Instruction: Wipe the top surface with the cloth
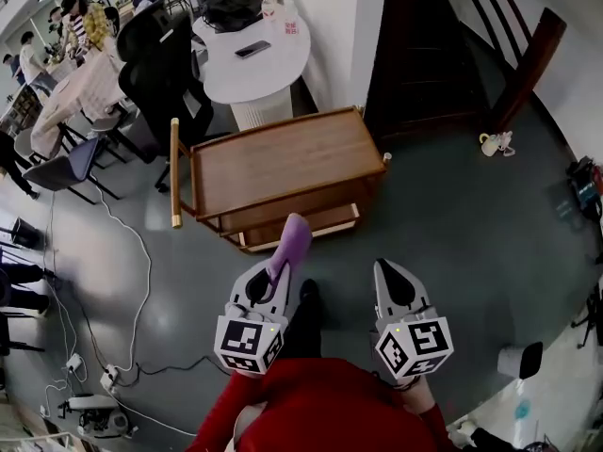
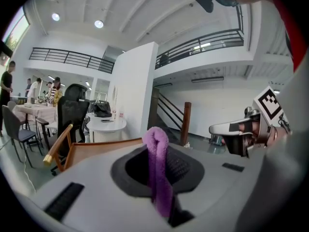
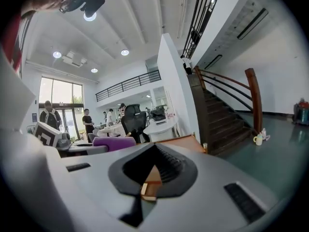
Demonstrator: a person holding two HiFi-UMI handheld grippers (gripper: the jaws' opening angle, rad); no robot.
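The left gripper point(image 1: 281, 271) was clamped on the purple cloth point(image 1: 292, 236), which stuck out beyond its tips, just short of the wooden cart point(image 1: 283, 163) and off its top. The right gripper point(image 1: 385, 267) was closed, empty.

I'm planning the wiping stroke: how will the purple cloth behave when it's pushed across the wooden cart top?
Probably soft and floppy: the purple cloth folds into a loop where the left tool pinches it. It looks light, so it may bunch on the cart top.
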